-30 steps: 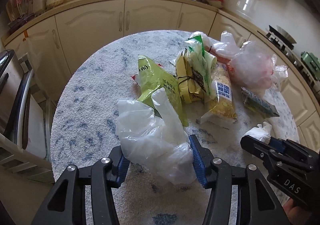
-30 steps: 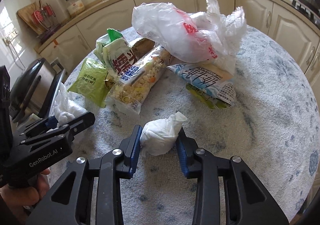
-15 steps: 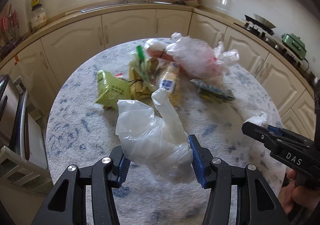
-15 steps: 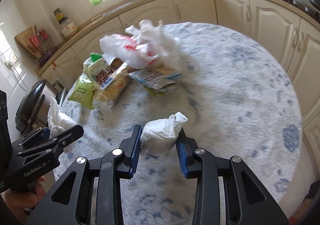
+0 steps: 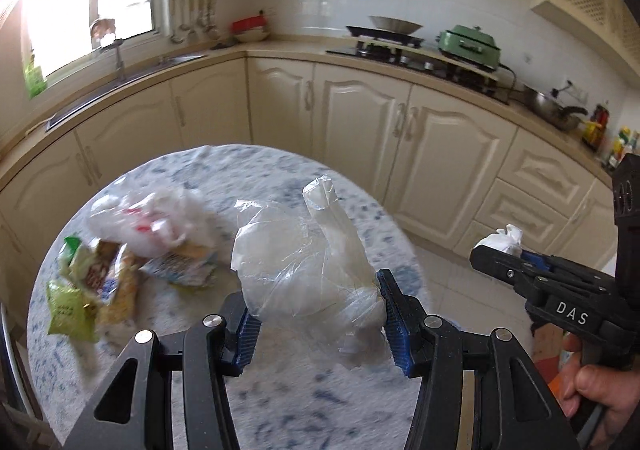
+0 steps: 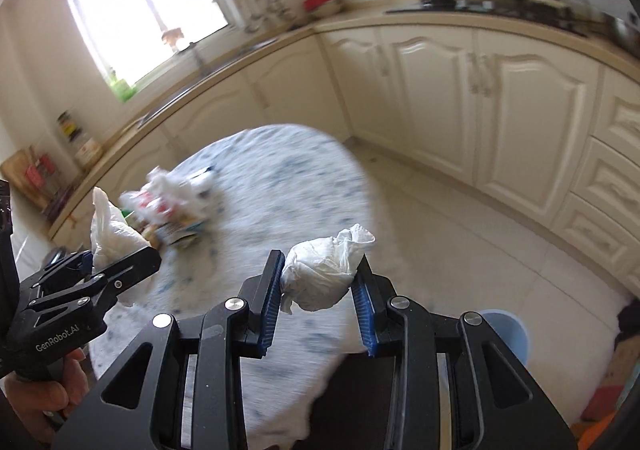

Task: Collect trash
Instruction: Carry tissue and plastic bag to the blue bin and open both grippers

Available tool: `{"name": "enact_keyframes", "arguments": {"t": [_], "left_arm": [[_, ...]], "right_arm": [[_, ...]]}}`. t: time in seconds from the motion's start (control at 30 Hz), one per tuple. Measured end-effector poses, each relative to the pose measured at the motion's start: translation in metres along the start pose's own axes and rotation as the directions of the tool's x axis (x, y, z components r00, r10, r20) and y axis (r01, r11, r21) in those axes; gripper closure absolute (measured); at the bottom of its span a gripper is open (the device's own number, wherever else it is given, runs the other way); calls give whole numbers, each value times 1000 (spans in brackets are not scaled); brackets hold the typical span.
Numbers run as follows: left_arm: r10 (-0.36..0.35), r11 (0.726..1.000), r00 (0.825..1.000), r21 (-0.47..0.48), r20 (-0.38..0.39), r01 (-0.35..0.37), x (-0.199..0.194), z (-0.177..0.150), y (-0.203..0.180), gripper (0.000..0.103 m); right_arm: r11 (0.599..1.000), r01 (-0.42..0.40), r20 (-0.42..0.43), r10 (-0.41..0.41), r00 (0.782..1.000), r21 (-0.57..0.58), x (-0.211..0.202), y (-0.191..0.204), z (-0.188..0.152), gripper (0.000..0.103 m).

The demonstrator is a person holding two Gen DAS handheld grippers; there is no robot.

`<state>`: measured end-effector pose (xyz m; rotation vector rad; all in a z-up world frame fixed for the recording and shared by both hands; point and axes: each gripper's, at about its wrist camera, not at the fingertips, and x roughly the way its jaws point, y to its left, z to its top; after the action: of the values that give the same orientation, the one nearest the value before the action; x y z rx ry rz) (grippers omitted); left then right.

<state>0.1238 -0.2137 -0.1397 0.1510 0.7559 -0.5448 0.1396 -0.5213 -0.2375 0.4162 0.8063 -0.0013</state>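
Note:
My left gripper (image 5: 318,314) is shut on a crumpled clear plastic bag (image 5: 304,262), held above the round table (image 5: 256,178). My right gripper (image 6: 318,290) is shut on a white wad of tissue (image 6: 324,270), held near the table's right edge over the floor. The right gripper also shows in the left wrist view (image 5: 500,254) with the wad (image 5: 508,240). The left gripper shows in the right wrist view (image 6: 120,262) with the bag (image 6: 110,234). A pile of snack wrappers and a plastic bag (image 5: 132,246) lies on the table's left.
A pale blue bin (image 6: 508,334) stands on the tiled floor at the lower right, behind the right gripper. Cream cabinets (image 5: 360,122) curve around the room. A stove with a green pot (image 5: 468,42) is at the back right.
Both grippers have lifted and swung to the right with their loads. The wrapper pile has slid to the left of both views, and the floor and bin have come into view.

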Motion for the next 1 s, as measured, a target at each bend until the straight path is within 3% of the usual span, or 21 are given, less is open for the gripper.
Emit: {"name": "enact_keyframes", "arguments": {"t": [0.17, 0.37, 0.6, 0.87, 0.93, 1.0], "left_arm": [[-120, 983, 991, 132, -59, 127, 48, 11, -63, 53], [-201, 944, 959, 222, -198, 244, 138, 15, -123, 53], [-218, 908, 893, 252, -395, 333, 271, 21, -168, 53], [-210, 898, 813, 222, -543, 380, 374, 20, -203, 50], [-201, 898, 805, 224, -558, 379, 392, 25, -212, 41], [-189, 899, 805, 229, -563, 372, 399, 28, -219, 22]], "right_arm": [[983, 140, 5, -141, 990, 120, -26, -85, -9, 70], [936, 250, -74, -239, 968, 247, -25, -168, -40, 70], [891, 308, -199, -253, 947, 334, 4, -233, -76, 70], [846, 356, -289, -253, 923, 396, 33, -274, -100, 68], [834, 372, -305, -260, 916, 406, 36, -281, -105, 63], [821, 387, -313, -270, 911, 420, 35, -286, -109, 47]]}}
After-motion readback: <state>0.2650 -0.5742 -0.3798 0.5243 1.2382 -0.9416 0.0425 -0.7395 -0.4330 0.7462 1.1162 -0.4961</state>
